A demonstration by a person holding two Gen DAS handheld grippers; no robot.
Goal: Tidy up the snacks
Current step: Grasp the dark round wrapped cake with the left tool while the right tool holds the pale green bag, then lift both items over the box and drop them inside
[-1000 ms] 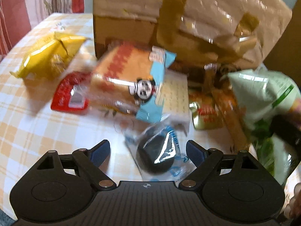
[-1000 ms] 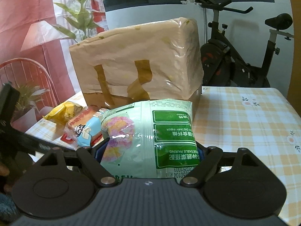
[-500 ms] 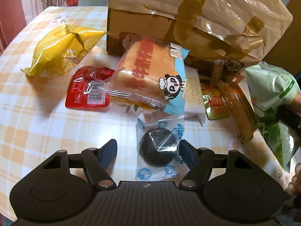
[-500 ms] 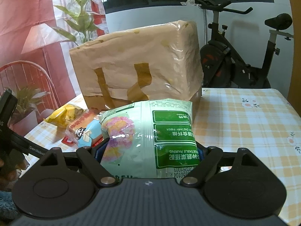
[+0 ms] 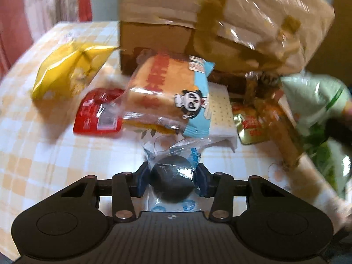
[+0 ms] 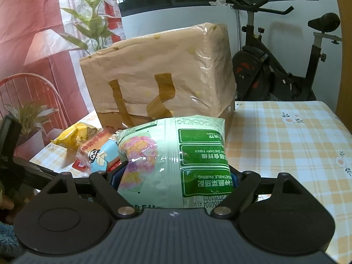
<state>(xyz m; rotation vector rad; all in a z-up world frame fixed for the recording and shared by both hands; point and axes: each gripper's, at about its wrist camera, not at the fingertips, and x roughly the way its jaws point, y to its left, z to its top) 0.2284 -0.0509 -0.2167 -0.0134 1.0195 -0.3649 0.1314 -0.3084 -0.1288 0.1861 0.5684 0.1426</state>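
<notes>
Clear plastic crinkles around a dark round cake (image 5: 172,181) lying on the checked tablecloth (image 5: 44,145), and the left gripper (image 5: 172,181) is closing on it: its blue pads (image 5: 140,181) sit against both flanks of the wrapped cake, the jaws drawing in. In the left wrist view the cake is at 6 o'clock, right at the gripper's mouth. At 12 o'clock from it lies a bread pack with a panda (image 5: 169,92), resting partly on a white cracker pack (image 5: 220,112); a red packet (image 5: 96,114) is at 10 o'clock, a yellow bag (image 5: 68,70) further out the same way, and a gold packet (image 5: 250,127) at 2 o'clock. Behind them all stands a big brown paper bag (image 5: 220,22).

The right gripper (image 6: 173,176) pinches a pale green snack bag (image 6: 176,154), its fingers set wide against the bag's sides, and holds it up in front of the brown paper bag (image 6: 158,72).

The step in hand looks like picking up the cake while the green bag waits in the other hand. The next move probably calls for a firm but gentle squeeze, since the wrapper is slippery and the cake soft, then a lift clear of the bread pack just beside it. Where the snacks are to go I cannot tell for sure; the paper bag seems likely.
</notes>
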